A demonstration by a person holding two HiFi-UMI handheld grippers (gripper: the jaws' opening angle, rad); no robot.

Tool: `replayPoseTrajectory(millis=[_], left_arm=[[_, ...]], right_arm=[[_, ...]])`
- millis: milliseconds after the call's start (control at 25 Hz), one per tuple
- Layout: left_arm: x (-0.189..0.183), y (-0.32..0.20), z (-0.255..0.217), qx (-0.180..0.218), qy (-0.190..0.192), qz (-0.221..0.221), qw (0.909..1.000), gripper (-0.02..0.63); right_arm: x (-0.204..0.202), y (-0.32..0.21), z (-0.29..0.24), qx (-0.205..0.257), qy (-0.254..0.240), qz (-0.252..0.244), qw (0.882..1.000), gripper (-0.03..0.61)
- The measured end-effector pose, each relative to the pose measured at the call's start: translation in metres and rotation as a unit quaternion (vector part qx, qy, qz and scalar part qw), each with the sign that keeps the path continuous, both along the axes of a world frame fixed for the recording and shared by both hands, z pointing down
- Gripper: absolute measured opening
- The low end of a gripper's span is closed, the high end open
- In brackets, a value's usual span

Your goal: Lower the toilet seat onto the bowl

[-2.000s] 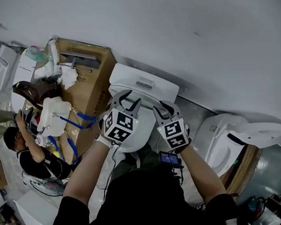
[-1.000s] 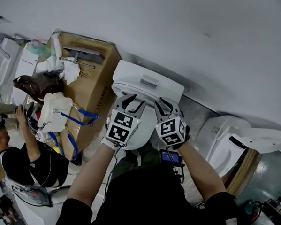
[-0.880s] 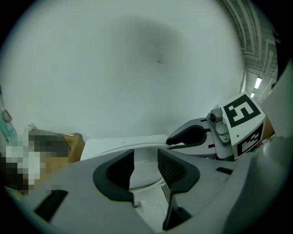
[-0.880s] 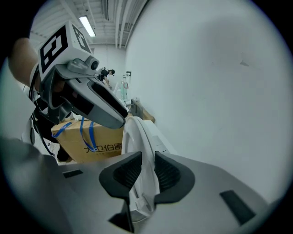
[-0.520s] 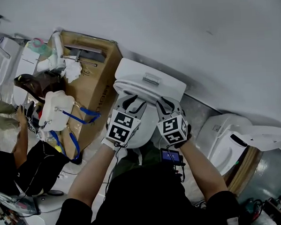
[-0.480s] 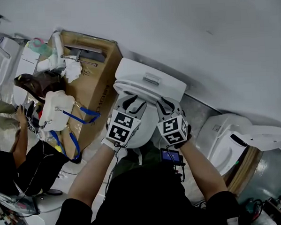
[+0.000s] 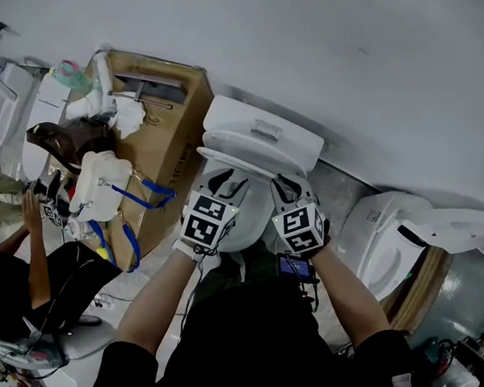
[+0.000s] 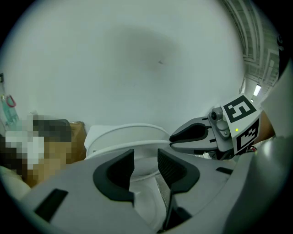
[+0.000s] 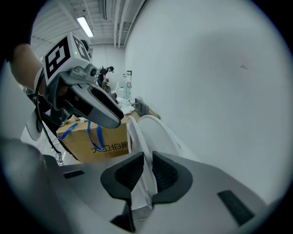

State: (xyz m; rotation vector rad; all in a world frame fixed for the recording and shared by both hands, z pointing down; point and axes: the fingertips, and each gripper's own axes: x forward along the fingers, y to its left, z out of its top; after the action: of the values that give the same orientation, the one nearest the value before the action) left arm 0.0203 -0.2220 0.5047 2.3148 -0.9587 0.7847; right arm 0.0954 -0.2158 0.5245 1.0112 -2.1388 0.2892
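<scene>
A white toilet stands against the wall, its tank (image 7: 263,135) at the back. The seat (image 9: 137,137) is tilted part way up, a little apart from the raised lid (image 9: 160,132) behind it. My right gripper (image 9: 147,157) is shut on the seat's rim, and it shows over the bowl's right side (image 7: 290,186). My left gripper (image 8: 145,155) is open, its jaws just short of the seat rim (image 8: 123,148) with nothing between them. It hangs over the bowl's left side (image 7: 223,181), level with the right gripper (image 8: 172,140).
A cardboard box (image 7: 154,145) with tools and rags on it stands close on the toilet's left. A white bag with blue straps (image 7: 100,184) hangs beside it. A person (image 7: 36,272) crouches at far left. Another toilet (image 7: 390,237) sits to the right.
Both grippers have come down and toward me with the seat, away from the tank. The person at the left has shifted.
</scene>
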Motion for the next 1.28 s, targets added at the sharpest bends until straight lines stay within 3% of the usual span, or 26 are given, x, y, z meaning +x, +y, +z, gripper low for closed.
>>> replayPoseTrajectory(millis=[360, 800, 1040, 1280], left_arm=[[-0.02, 0.023, 0.011, -0.04, 0.044, -0.036, 0.9976, 0.167], [-0.036, 0.043, 0.023, -0.102, 0.117, -0.101, 0.9828, 0.167], [-0.044, 0.057, 0.033, -0.127, 0.144, -0.131, 0.9727, 0.166], [-0.052, 0.072, 0.038, -0.133, 0.152, -0.143, 0.9689, 0.166]], right_arm=[[-0.013, 0.027, 0.002, 0.0, 0.007, 0.011, 1.0, 0.078], [-0.029, 0.066, 0.008, 0.0, 0.012, 0.012, 1.0, 0.077], [-0.036, 0.084, 0.012, 0.002, 0.01, 0.015, 1.0, 0.078], [-0.044, 0.1, 0.018, -0.001, 0.01, 0.016, 1.0, 0.078]])
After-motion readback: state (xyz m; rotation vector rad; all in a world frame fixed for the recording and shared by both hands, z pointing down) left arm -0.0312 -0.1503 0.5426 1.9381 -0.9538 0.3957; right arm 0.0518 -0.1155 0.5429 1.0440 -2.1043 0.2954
